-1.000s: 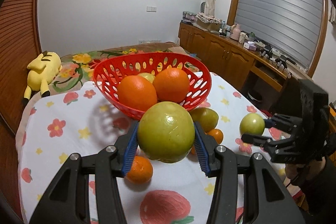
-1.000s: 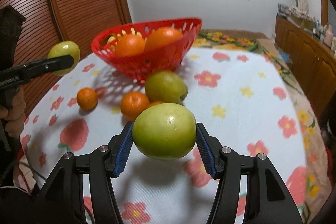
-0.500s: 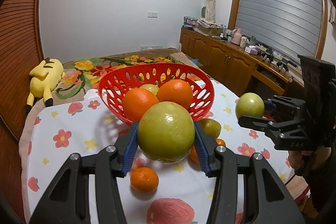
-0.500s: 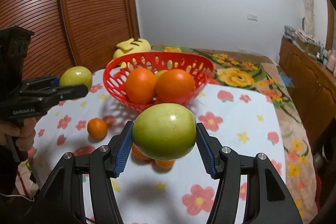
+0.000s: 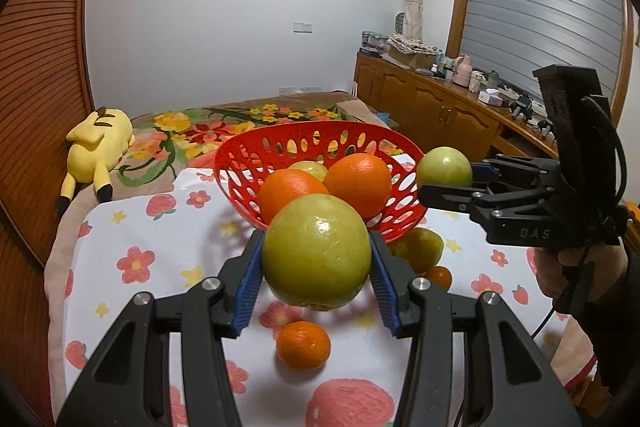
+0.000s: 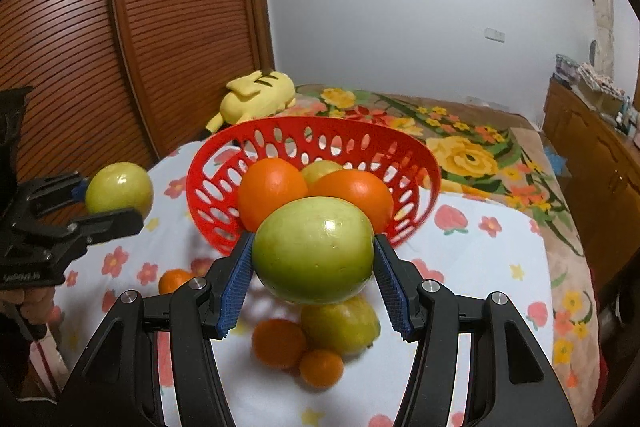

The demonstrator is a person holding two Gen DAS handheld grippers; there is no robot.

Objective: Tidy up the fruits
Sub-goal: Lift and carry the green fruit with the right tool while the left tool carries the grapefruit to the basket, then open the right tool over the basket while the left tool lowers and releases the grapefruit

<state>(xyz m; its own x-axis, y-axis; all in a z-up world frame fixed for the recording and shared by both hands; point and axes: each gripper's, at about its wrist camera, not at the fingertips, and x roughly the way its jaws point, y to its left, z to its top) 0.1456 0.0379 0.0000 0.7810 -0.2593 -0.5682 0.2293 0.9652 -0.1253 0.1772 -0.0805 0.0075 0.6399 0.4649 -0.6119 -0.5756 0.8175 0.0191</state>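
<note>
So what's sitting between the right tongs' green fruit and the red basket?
Nothing: in the right wrist view the green fruit overlaps the basket front; loose fruit lies on the cloth below.

- The right hand-held gripper (image 6: 313, 281) has carried its green fruit (image 6: 314, 249) up off the flowered cloth (image 6: 472, 259) and in beside the red basket (image 6: 416, 163)
- In the left wrist view, the basket sits lower and farther back than before

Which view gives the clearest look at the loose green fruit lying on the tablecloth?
The right wrist view: the loose green fruit lies largely exposed below the held fruit, beside two small oranges. In the left wrist view only part of it peeks out beside a finger.
</note>
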